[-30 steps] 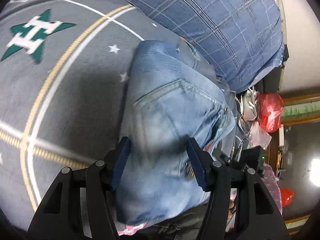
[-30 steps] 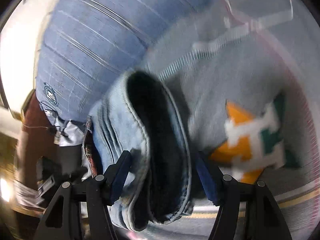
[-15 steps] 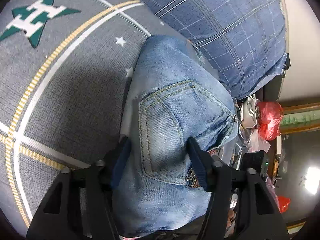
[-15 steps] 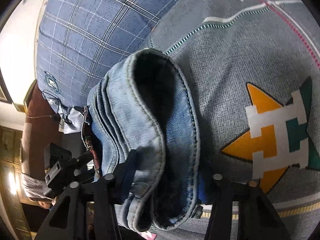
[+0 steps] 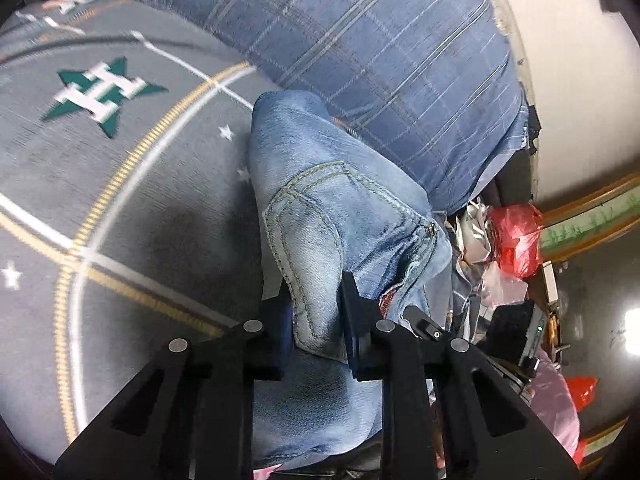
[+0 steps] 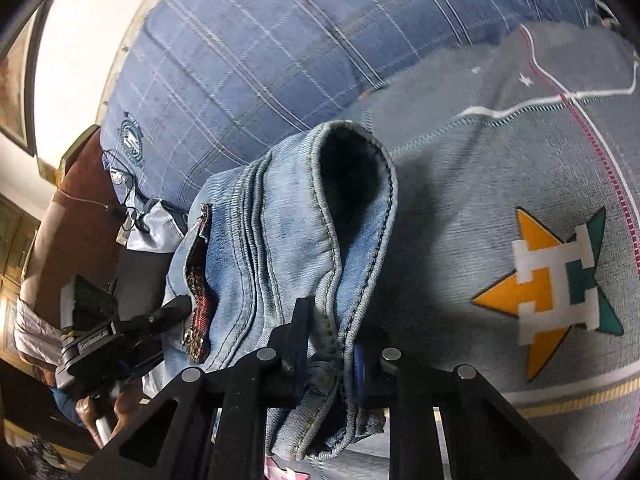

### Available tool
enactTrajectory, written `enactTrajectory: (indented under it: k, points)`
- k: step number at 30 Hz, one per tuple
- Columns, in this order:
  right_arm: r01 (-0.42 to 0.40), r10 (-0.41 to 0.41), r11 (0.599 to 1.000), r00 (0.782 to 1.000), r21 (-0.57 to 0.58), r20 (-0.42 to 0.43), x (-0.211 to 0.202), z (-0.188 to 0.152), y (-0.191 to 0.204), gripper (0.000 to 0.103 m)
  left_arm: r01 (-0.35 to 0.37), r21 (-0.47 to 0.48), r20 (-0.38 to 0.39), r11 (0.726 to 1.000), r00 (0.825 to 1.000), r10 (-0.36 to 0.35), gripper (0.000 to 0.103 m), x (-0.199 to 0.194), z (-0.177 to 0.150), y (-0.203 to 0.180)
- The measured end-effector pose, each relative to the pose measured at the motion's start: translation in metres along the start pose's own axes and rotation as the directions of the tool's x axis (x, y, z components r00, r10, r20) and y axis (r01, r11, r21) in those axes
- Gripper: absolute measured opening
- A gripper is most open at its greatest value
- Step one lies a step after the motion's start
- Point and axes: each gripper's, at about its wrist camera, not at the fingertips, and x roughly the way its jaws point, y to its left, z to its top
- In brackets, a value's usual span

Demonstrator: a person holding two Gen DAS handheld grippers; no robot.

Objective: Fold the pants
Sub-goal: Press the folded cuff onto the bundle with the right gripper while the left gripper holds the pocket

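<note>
The pants are light blue jeans (image 5: 344,216), folded into a thick bundle on a grey bedspread (image 5: 120,184). My left gripper (image 5: 316,308) is shut on the pocket side of the bundle. In the right wrist view the jeans (image 6: 280,240) show their stacked hems and an open leg end. My right gripper (image 6: 328,336) is shut on those hem edges. The left gripper's black body (image 6: 104,332) shows at the left of the right wrist view, on the far side of the bundle.
A blue plaid pillow (image 5: 380,60) lies just behind the jeans and also shows in the right wrist view (image 6: 260,48). Red plastic bags (image 5: 516,236) and clutter lie past the bed's edge. The bedspread carries star emblems (image 6: 556,292).
Both grippers have closed from open onto the jeans bundle. The bundle has shifted slightly on the bedspread.
</note>
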Motion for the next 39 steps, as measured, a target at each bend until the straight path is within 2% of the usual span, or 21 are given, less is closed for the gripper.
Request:
enactTrajectory:
  k: [8, 13, 16, 18, 23, 27, 30, 32, 33, 36, 39]
  points:
    - [-0.017, 0.027, 0.995, 0.994, -0.099, 0.102, -0.007, -0.021, 0.051, 0.016, 0.022, 0.046, 0.129, 0.999, 0.991, -0.028, 0.019, -0.048, 0.002, -0.001]
    - [-0.037, 0.049, 0.994, 0.993, -0.104, 0.111, -0.004, -0.016, 0.075, 0.016, 0.005, 0.076, 0.196, 0.997, 0.980, -0.020, 0.019, -0.073, 0.014, -0.005]
    - [-0.055, 0.070, 0.991, 0.991, -0.124, 0.115, -0.001, -0.002, 0.095, 0.016, -0.023, 0.105, 0.221, 0.994, 0.975, -0.001, 0.019, -0.084, 0.032, -0.007]
    - [-0.051, 0.067, 0.989, 0.991, -0.138, 0.115, 0.005, 0.010, 0.110, 0.016, -0.077, 0.139, 0.236, 0.987, 0.971, 0.042, 0.019, -0.085, 0.052, -0.009]
    - [-0.011, 0.037, 0.978, 0.992, -0.208, 0.120, 0.035, 0.044, 0.136, 0.016, -0.090, 0.114, 0.244, 0.989, 0.968, 0.060, 0.019, -0.070, 0.083, 0.015]
    - [-0.023, 0.046, 0.981, 0.992, -0.193, 0.115, 0.073, 0.055, 0.120, 0.016, -0.108, 0.060, 0.197, 0.992, 0.976, 0.094, 0.019, -0.040, 0.097, 0.043]
    - [0.020, -0.006, 0.986, 0.996, -0.163, 0.086, 0.096, 0.059, 0.111, 0.016, -0.169, 0.052, 0.168, 0.984, 0.973, 0.158, 0.019, -0.018, 0.101, 0.054]
    - [0.112, -0.097, 0.971, 0.992, -0.212, 0.081, 0.108, 0.058, 0.117, 0.015, -0.181, 0.041, 0.150, 0.983, 0.973, 0.173, 0.019, -0.009, 0.104, 0.057]
    - [0.133, -0.117, 0.967, 0.990, -0.217, 0.082, 0.112, 0.058, 0.118, 0.015, -0.205, 0.044, 0.158, 0.978, 0.968, 0.196, 0.019, -0.005, 0.104, 0.057]
    - [0.179, -0.164, 0.956, 0.983, -0.232, 0.083, 0.118, 0.057, 0.121, 0.015, -0.228, 0.085, 0.201, 0.970, 0.957, 0.207, 0.019, -0.001, 0.105, 0.046]
    - [0.182, -0.157, 0.951, 0.980, -0.251, 0.119, 0.109, 0.062, 0.128, 0.014, -0.200, 0.127, 0.216, 0.972, 0.962, 0.169, 0.019, 0.002, 0.106, 0.035]
